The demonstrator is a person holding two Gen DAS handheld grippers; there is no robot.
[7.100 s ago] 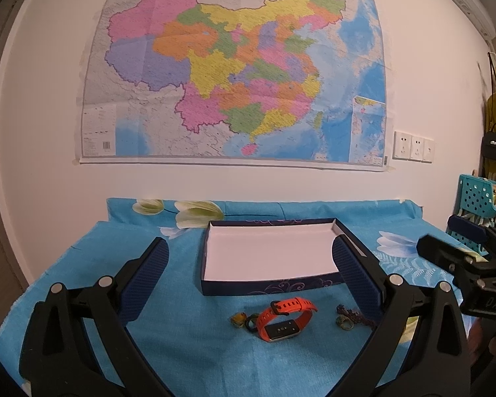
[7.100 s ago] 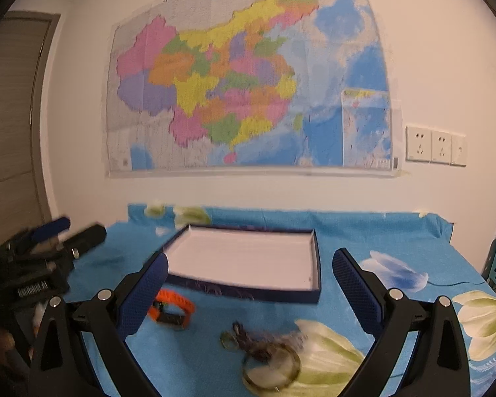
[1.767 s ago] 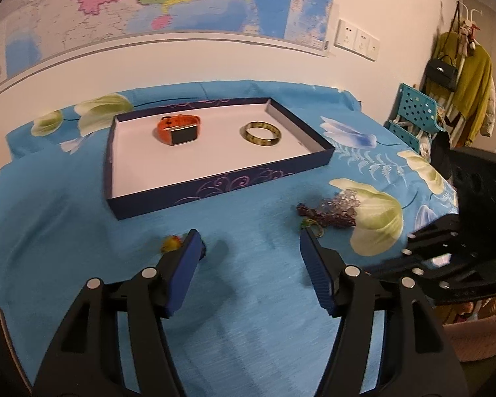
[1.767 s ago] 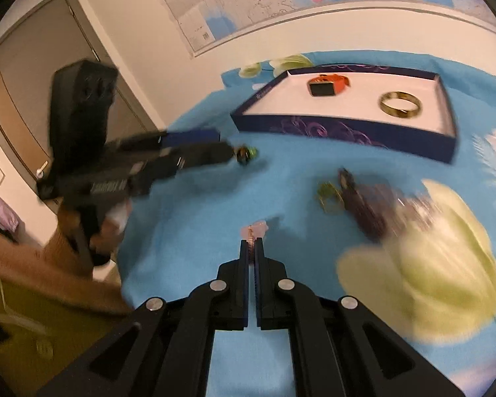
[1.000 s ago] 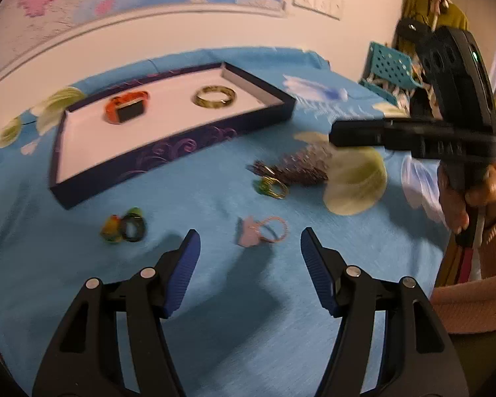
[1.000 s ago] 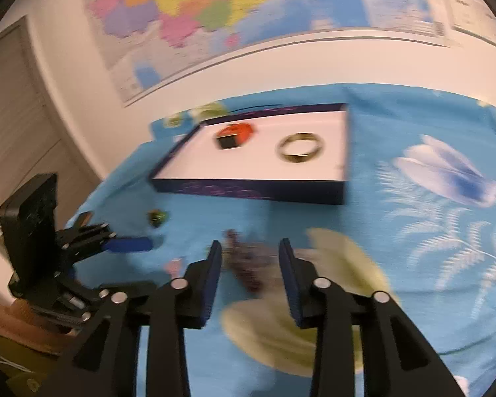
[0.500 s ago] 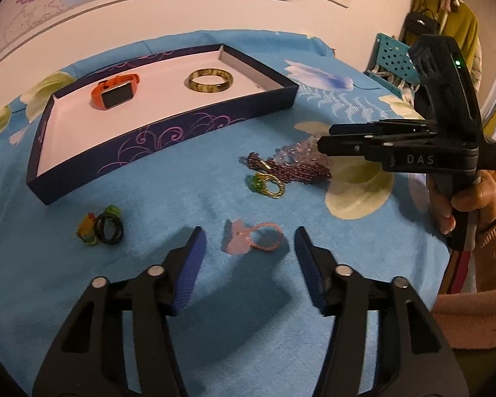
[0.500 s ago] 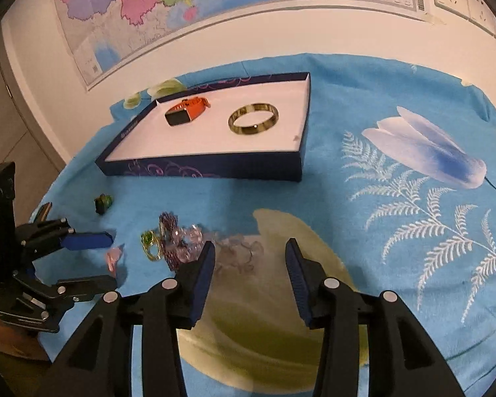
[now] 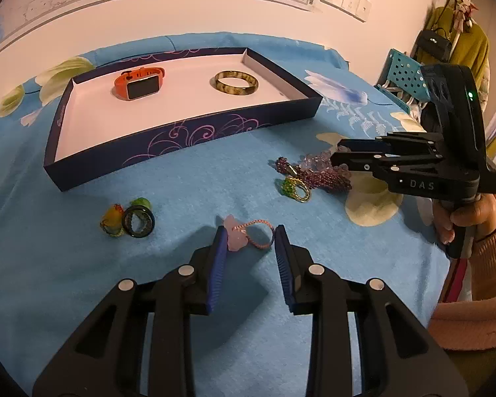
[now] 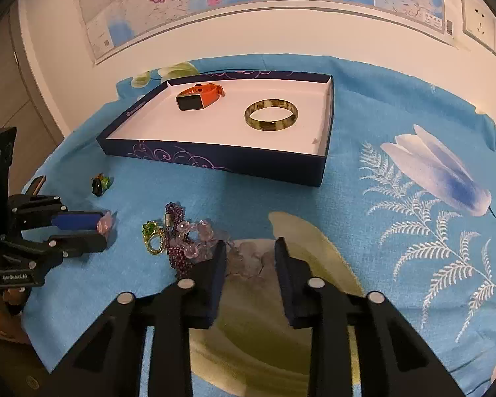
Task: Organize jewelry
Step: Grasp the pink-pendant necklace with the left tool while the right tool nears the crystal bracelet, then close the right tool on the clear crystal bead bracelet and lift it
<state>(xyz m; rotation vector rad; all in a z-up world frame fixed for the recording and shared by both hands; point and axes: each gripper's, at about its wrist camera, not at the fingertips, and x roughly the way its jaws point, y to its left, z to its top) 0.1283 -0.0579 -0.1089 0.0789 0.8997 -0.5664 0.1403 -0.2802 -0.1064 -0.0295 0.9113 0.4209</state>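
I've narrowed my left gripper [image 9: 249,236] around the pink charm [image 9: 236,236], not gripped yet; right gripper [image 10: 249,258], half-open, prob. straddling the clear beads [image 10: 248,258].

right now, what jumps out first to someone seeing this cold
The dark blue tray at the back of the blue cloth, holding an orange watch and a greenish bangle. Nearer, the left tongs straddle a pink charm, and the right tongs straddle pale beads.
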